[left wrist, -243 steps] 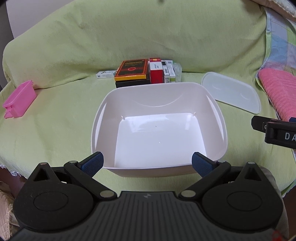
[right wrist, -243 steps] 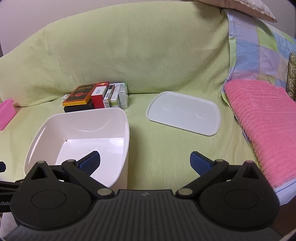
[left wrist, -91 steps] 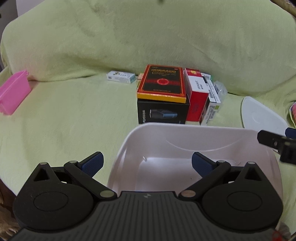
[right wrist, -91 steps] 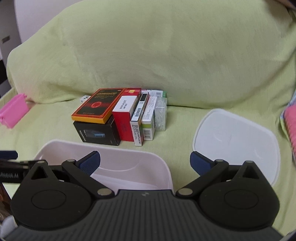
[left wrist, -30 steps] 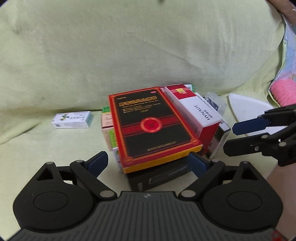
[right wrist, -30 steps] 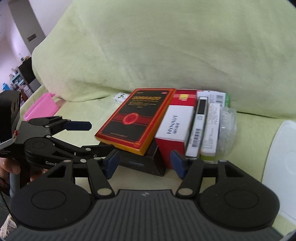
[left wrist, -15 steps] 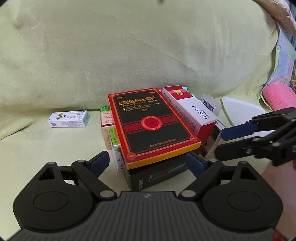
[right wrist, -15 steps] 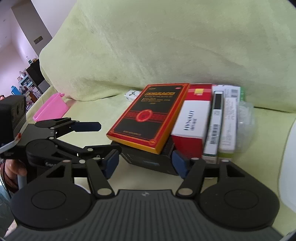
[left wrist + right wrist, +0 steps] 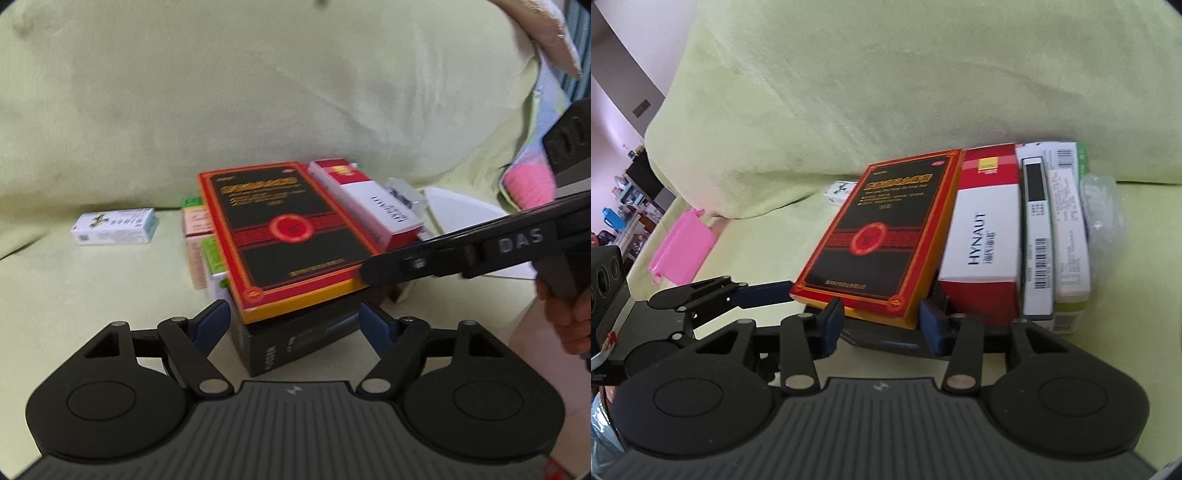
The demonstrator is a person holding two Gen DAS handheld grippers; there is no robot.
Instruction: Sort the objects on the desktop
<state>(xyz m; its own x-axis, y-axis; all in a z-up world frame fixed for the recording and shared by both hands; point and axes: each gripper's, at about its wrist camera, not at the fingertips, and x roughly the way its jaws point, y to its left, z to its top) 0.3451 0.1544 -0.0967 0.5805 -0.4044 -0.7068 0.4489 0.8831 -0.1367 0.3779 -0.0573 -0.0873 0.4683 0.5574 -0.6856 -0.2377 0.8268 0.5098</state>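
Observation:
A flat red-and-black box [image 9: 288, 229] with an orange edge lies on a black box [image 9: 295, 339] on the green-covered sofa. My left gripper [image 9: 293, 319] is open, its blue fingertips close on either side of the black box. My right gripper [image 9: 881, 319] is partly closed at the near end of the flat box [image 9: 886, 229]. Contact there is hidden. In the left wrist view the right gripper [image 9: 373, 273] reaches the flat box's right near corner. A red-and-white HYNAUT box [image 9: 982, 243] stands beside the stack.
Narrow white and green boxes [image 9: 1067, 221] and a clear packet [image 9: 1102, 214] stand to the right. Small pink and green boxes [image 9: 201, 236] and a white one [image 9: 114, 225] lie to the left. A pink container [image 9: 683, 247], white lid [image 9: 461, 214] and pink cushion [image 9: 532, 184] are nearby.
Both grippers have moved closer to the stacked boxes, and both jaws have narrowed. The right gripper's tip now reaches the flat box's near corner.

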